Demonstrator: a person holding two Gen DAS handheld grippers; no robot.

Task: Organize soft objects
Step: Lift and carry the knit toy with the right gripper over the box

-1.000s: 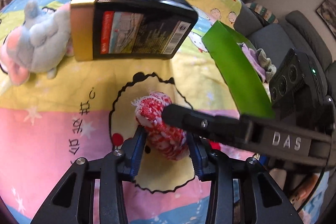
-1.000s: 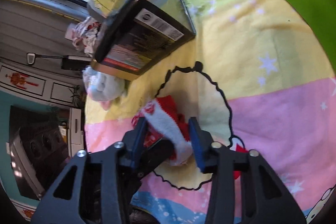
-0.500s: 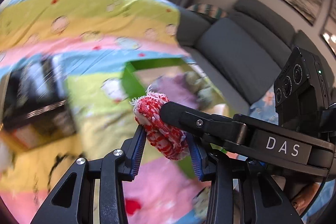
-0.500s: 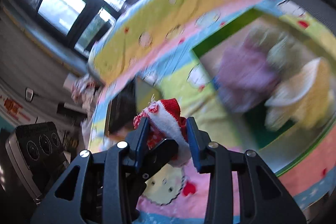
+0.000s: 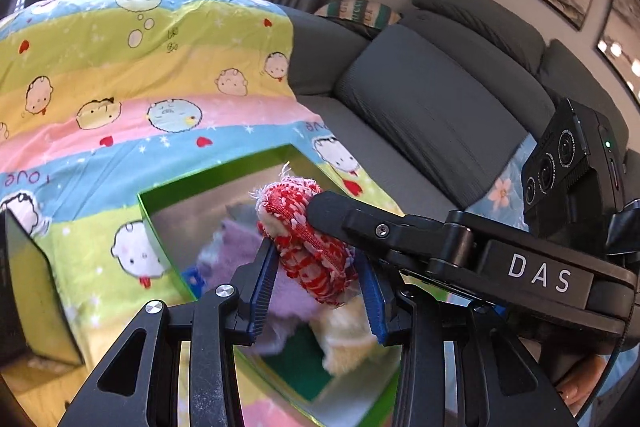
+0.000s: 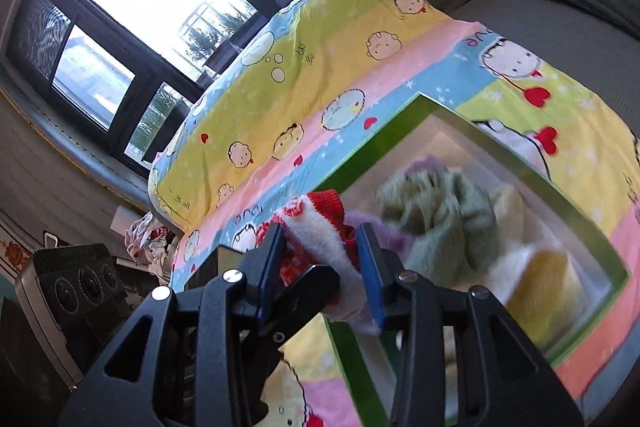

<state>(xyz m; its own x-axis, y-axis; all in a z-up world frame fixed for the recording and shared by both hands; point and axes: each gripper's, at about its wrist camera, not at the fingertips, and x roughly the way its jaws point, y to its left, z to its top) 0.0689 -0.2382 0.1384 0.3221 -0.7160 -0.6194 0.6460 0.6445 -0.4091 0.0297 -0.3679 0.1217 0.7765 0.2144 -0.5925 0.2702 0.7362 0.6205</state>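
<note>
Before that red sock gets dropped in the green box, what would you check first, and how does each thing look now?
1. Left gripper shut on the sock: ok.
2. Right gripper also shut on the sock: ok.
3. Box open, no lid: ok.
4. Sock over the box opening: cannot tell, it looks near the rim.
5. Room in the box: ok, the cloths leave space above.

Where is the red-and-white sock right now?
Both tongs pinch the red-and-white sock, left tongs and right tongs, holding it above the green box of soft items.
</note>
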